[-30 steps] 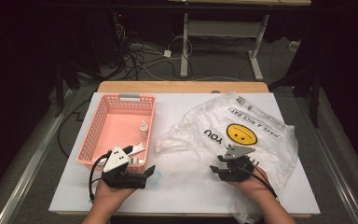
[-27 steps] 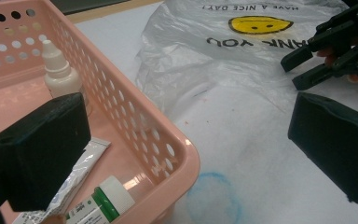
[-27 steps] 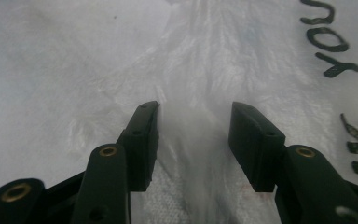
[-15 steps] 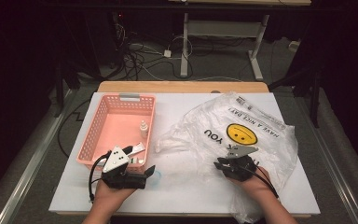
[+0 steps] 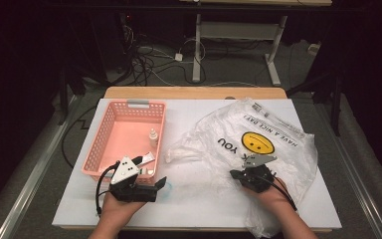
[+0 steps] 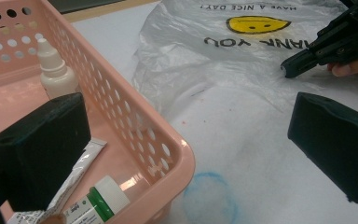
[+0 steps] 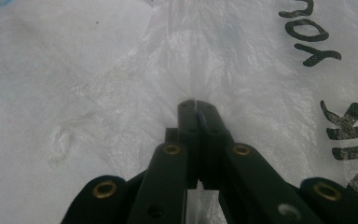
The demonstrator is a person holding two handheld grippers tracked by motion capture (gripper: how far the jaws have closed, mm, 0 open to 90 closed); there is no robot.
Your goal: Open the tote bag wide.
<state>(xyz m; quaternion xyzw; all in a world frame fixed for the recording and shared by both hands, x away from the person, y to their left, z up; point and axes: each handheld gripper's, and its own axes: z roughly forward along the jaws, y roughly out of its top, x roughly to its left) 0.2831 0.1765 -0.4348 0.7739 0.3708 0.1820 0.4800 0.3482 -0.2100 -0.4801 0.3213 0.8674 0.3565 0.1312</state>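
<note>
A clear plastic bag [image 5: 258,139] with a yellow smiley and black lettering lies crumpled on the right half of the white table. My right gripper [image 5: 234,174] rests on its near-left part. Its jaws have just been closing and are now shut, with a fold of the bag film [image 7: 121,70] pinched at the tips of the right gripper [image 7: 197,105]. My left gripper [image 5: 161,183] stands open at the near-right corner of a pink basket [image 5: 95,149]. One jaw is over the basket [image 6: 135,121], the other over the table, with nothing gripped.
Inside the basket are a small white dropper bottle [image 6: 53,70], a silver sachet [image 6: 79,168] and a white bottle with a green label [image 6: 98,198]. A faint blue ring [image 6: 209,196] marks the table beside the basket corner. Cables and desk legs lie beyond the table.
The right gripper's jaws have closed together on the bag film. Both hands have stayed where they were, and the left gripper is unchanged.
</note>
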